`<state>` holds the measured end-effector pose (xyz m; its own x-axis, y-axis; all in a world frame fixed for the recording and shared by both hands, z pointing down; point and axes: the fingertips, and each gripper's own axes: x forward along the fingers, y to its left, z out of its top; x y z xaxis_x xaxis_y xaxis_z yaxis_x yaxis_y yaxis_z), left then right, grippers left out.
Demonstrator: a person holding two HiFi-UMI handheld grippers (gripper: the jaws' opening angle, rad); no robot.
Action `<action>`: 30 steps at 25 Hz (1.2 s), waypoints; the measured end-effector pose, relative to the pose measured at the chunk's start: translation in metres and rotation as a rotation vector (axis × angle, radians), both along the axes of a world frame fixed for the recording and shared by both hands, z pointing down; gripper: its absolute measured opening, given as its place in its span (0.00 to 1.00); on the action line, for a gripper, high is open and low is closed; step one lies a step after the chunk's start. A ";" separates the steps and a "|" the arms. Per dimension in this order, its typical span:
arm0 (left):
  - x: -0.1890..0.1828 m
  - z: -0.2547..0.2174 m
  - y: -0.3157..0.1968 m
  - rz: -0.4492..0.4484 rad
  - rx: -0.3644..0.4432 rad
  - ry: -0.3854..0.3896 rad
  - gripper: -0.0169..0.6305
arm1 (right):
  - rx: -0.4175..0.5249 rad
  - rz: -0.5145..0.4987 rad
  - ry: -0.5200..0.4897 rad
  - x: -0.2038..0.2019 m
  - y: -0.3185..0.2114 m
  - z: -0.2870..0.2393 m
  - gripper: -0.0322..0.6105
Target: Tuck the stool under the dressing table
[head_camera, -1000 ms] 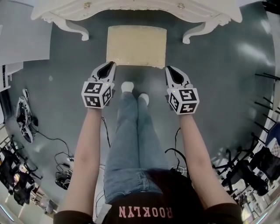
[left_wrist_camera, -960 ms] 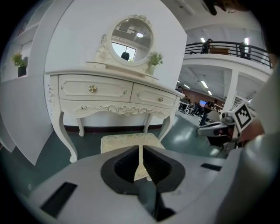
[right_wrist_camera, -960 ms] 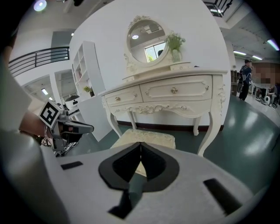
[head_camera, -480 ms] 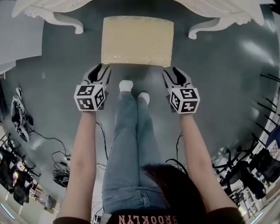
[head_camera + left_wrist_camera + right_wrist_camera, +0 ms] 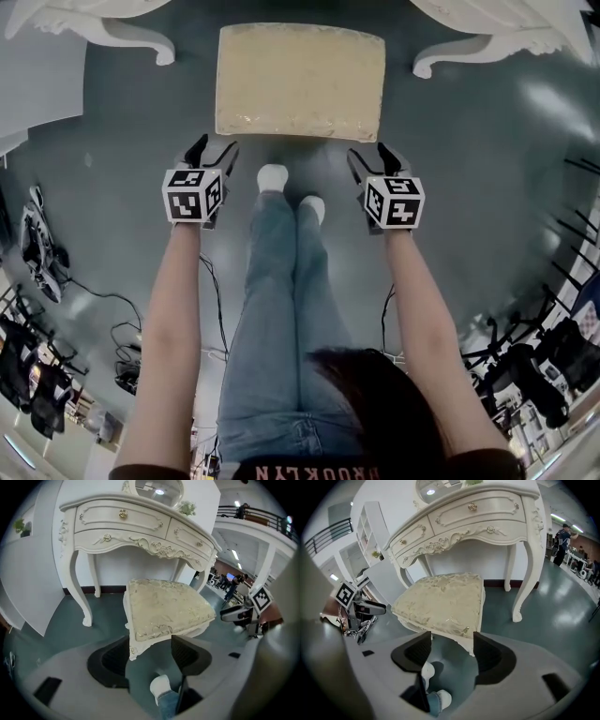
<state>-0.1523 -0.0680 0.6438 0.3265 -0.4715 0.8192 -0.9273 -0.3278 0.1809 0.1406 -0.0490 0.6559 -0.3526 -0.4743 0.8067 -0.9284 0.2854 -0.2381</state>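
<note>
Since the stool stands out in front of the dressing table, between its curved white legs, I hold my left gripper and right gripper near its two front corners, jaws just opened wide and empty, ready to push evenly. Its cushion is cream brocade on a carved frame.

The person wears blue jeans, white socks and a dark top with pink letters. Left gripper and right gripper carry black-and-white cubes.

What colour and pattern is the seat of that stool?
The stool seat is pale cream-gold with an embossed leafy pattern, clearest in the left gripper view.
</note>
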 end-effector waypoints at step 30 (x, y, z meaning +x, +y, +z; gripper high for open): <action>-0.002 0.041 -0.047 0.192 -0.018 -0.114 0.38 | -0.076 -0.061 0.095 0.004 -0.045 0.047 0.47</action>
